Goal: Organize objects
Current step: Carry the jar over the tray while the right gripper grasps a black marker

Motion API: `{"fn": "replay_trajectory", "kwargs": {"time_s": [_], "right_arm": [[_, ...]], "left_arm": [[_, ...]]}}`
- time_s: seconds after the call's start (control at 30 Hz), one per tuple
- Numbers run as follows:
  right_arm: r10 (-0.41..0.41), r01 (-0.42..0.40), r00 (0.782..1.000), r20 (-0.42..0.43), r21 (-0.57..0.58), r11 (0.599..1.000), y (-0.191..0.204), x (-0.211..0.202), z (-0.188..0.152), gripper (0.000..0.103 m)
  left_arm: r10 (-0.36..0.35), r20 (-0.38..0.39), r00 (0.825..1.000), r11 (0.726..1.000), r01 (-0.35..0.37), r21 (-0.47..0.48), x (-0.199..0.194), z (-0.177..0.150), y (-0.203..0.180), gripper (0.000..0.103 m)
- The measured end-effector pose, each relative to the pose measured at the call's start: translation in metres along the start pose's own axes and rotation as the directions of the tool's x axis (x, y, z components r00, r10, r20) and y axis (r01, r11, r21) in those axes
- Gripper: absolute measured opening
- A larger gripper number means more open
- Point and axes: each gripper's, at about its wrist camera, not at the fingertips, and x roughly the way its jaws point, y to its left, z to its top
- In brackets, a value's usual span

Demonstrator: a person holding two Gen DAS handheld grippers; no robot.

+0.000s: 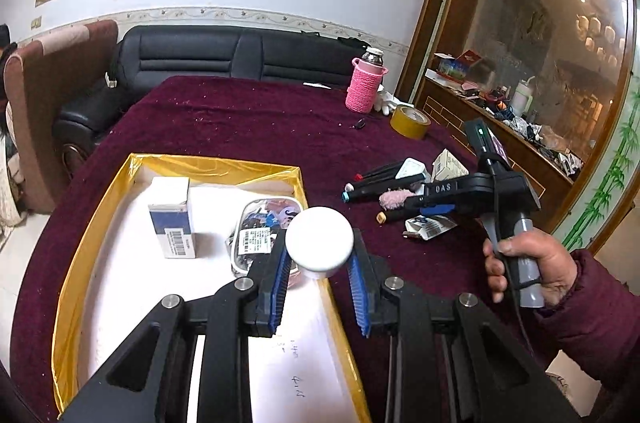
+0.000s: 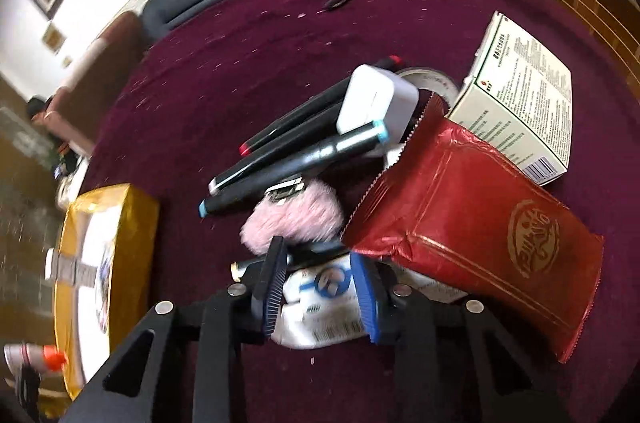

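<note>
Left gripper (image 1: 319, 255) clamped on a white-lidded jar (image 1: 319, 242), held above the near right corner of the gold-rimmed tray (image 1: 98, 223). Landmark: tray, white floor, on the maroon tablecloth (image 1: 240, 119).

Inside the tray: a blue-and-white box (image 1: 173, 219) upright toward the far left; a clear pouch with a barcode label (image 1: 262, 227) just right of it, partly behind the jar.

Right gripper (image 2: 320, 283) sits right of the tray, over the loose pile, both blue pads pressed on a white packet with blue print (image 2: 320, 303).

Pile, all right of the tray: 3 dark markers (image 2: 280, 159) side by side, a white adapter (image 2: 376, 103) lying across them, a pink fluffy item (image 2: 296, 219) just beyond the packet, a red foil bag (image 2: 480, 231), a white printed carton (image 2: 520, 111).

Far beyond the tray: pink knitted bottle sleeve (image 1: 365, 89), yellow tape roll (image 1: 410, 121).

Right hand (image 1: 532, 271) grips the gripper handle.
</note>
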Motion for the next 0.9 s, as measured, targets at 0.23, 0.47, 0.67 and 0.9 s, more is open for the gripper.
{"fn": "replay_trajectory", "kwargs": {"time_s": [0.23, 0.47, 0.67, 0.9], "right_arm": [[-0.03, 0.028, 0.999, 0.023, 0.074, 0.997, 0.003, 0.004, 0.008, 0.04], [-0.014, 0.014, 1.0, 0.001, -0.209, 0.978, 0.034, -0.007, 0.005, 0.044], [-0.103, 0.085, 0.995, 0.0, -0.565, 0.821, 0.05, 0.012, 0.004, 0.05], [-0.132, 0.064, 0.99, -0.047, -0.685, 0.726, 0.056, 0.032, 0.006, 0.054]], "left_arm": [[-0.017, 0.018, 1.0, 0.999, 0.017, -0.027, -0.005, -0.005, 0.011, 0.026], [-0.011, 0.037, 0.999, 0.999, 0.012, -0.042, -0.017, -0.009, 0.021, 0.027], [0.005, 0.029, 1.0, 0.999, -0.003, -0.048, -0.017, -0.011, 0.022, 0.027], [0.03, 0.011, 0.999, 0.998, -0.029, -0.061, -0.015, -0.01, 0.023, 0.027]]}}
